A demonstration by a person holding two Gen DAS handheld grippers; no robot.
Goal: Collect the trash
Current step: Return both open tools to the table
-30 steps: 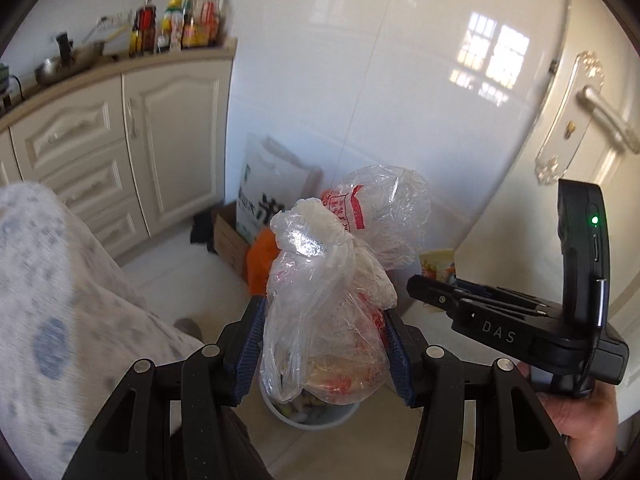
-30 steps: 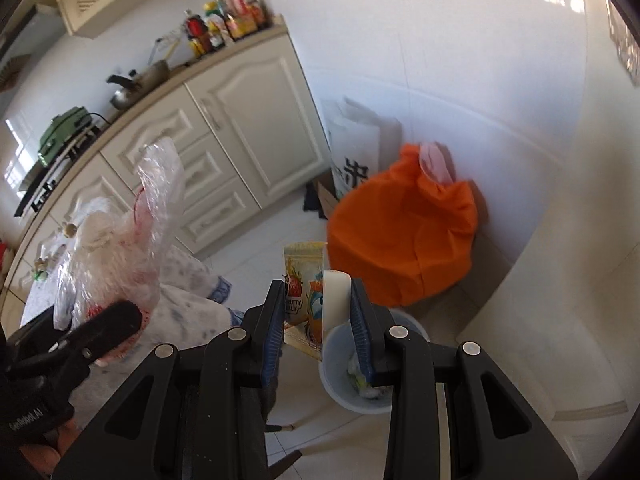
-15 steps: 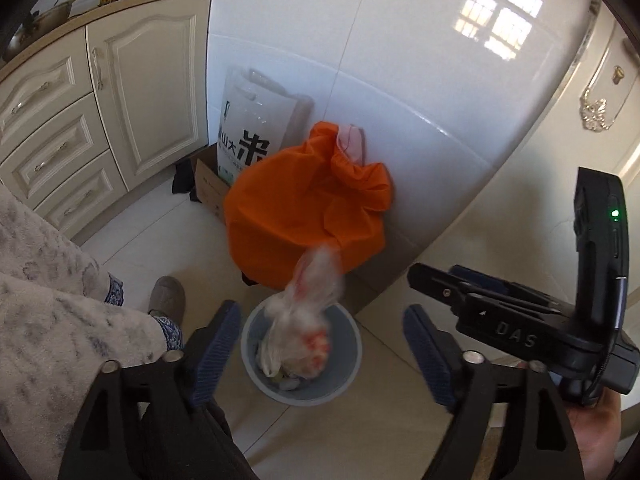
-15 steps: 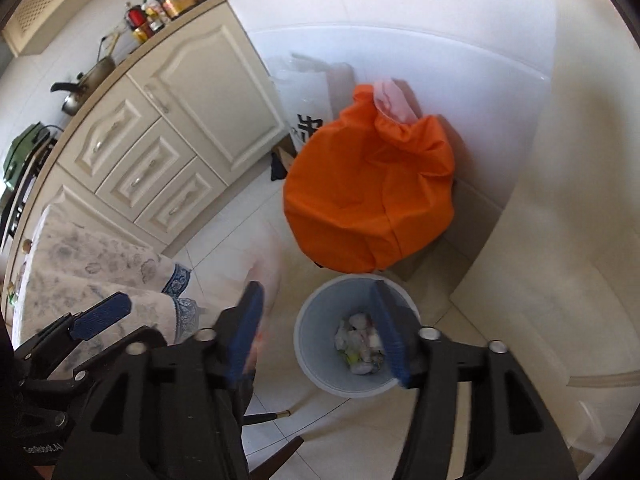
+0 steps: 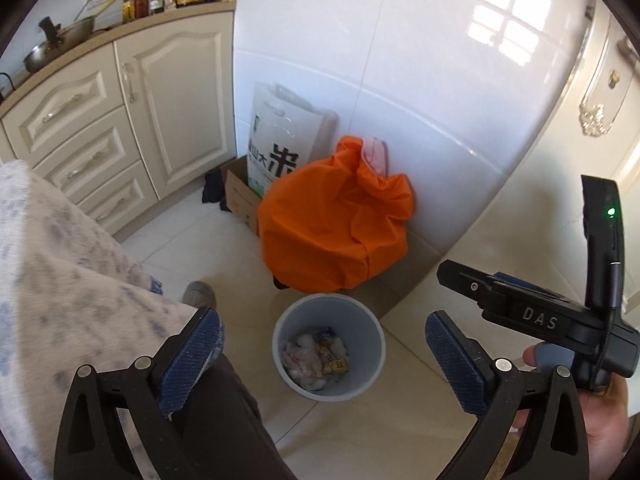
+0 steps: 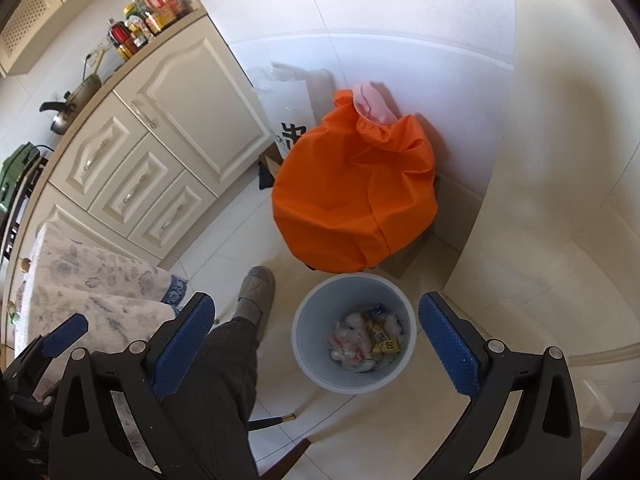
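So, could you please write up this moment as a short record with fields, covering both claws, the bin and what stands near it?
left claw: open, jaws just been opening, nothing between them
right claw: open, jaws just been opening, nothing between them
bin: pale grey, on the floor below both claws
bin contents: clear plastic bag and snack wrappers
behind the bin: orange bag, by the wall
left of the bin: person's shoe

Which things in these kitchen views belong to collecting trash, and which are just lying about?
Belongs to the job:
- round grey plastic bin on the floor
- crumpled bags and wrappers inside it
- left gripper, right gripper, both open and empty

Just lying about:
- bulging orange fabric bag
- white printed sack
- metal wok
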